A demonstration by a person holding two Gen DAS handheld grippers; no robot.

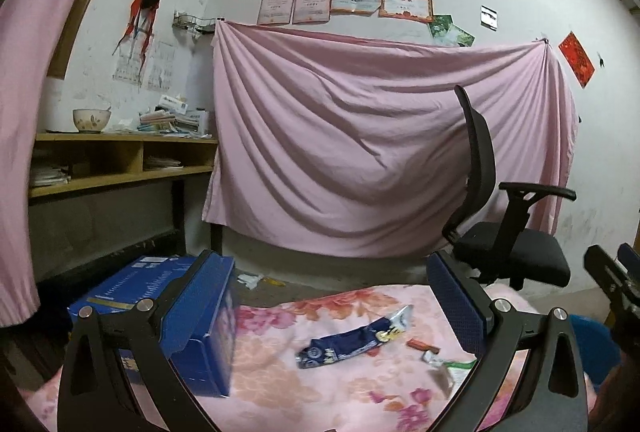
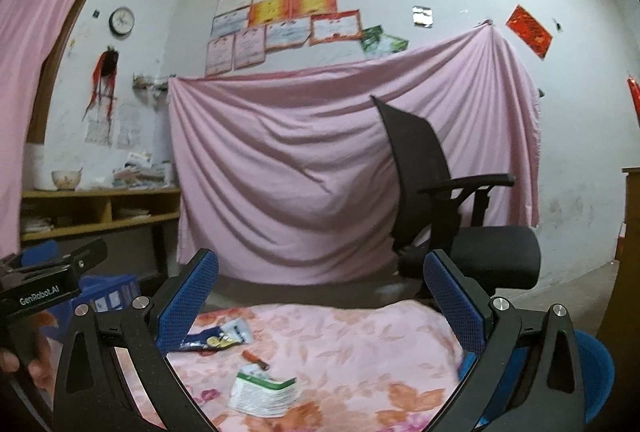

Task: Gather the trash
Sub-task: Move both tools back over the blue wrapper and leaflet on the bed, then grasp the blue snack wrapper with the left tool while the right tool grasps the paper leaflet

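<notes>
Both tools are wide apart and hold nothing. The left tool (image 1: 332, 296) hangs above a bed with a pink flowery blanket (image 1: 280, 372), and the right tool (image 2: 320, 296) hangs over the same blanket (image 2: 360, 344) a little way off to the side. The trash lies on the blanket below and ahead of them. A crumpled dark blue wrapper (image 1: 356, 340) sits right between the left tool's two fingers, just below them. Its long side runs slanted, from low on the left up to high on the right, so the fingers would close across it. In the right view the same blue wrapper (image 2: 218, 340) lies far over by that tool's left finger, partly hidden behind it. So I think the left tool is the better one for the wrapper. A small orange scrap (image 2: 255, 359) and a white and green packet (image 2: 264, 394) lie below the middle of the right tool, closer to it, so those look like jobs for the right tool. A blue box (image 1: 188, 316) stands on the blanket, partly behind the left tool's left finger. A blue tub (image 2: 596, 372) shows past the right tool's right finger, low down, maybe the place for the trash.
</notes>
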